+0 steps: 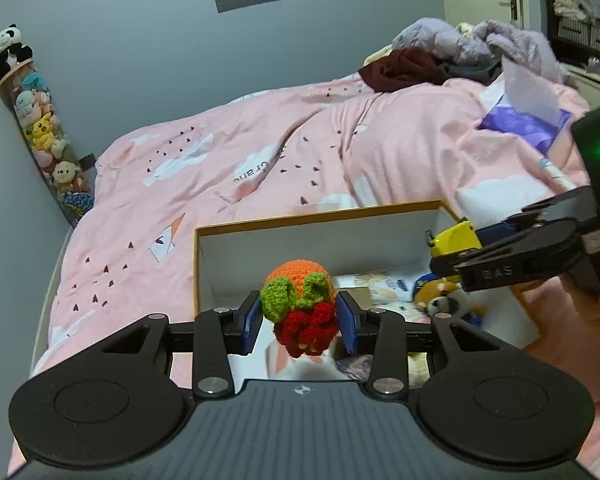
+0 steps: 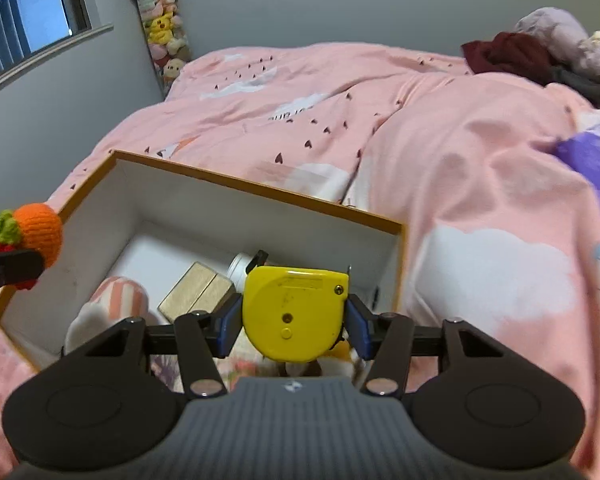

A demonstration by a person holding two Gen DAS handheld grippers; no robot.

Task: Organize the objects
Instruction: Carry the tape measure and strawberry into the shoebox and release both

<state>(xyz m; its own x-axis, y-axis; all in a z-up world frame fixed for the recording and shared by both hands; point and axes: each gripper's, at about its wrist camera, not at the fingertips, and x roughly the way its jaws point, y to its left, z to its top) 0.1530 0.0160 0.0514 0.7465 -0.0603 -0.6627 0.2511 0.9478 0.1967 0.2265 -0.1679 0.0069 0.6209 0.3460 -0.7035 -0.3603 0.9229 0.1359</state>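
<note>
My left gripper (image 1: 300,314) is shut on a crocheted toy (image 1: 300,308) with orange, green and red yarn, held over the near edge of an open white box (image 1: 320,218) with an orange rim. The toy also shows at the left of the right wrist view (image 2: 36,232). My right gripper (image 2: 294,320) is shut on a yellow tape measure (image 2: 296,312) above the box (image 2: 260,216); it also shows in the left wrist view (image 1: 456,238). Inside the box lie a wooden block (image 2: 198,292), a white jar (image 2: 240,266), a striped pink item (image 2: 120,300) and a small plush dog (image 1: 440,298).
The box sits on a bed with a pink duvet (image 1: 260,152). A purple tissue pack (image 1: 524,120) and a pile of clothes (image 1: 440,52) lie at the far right. A tall tube of plush toys (image 1: 44,128) stands in the corner.
</note>
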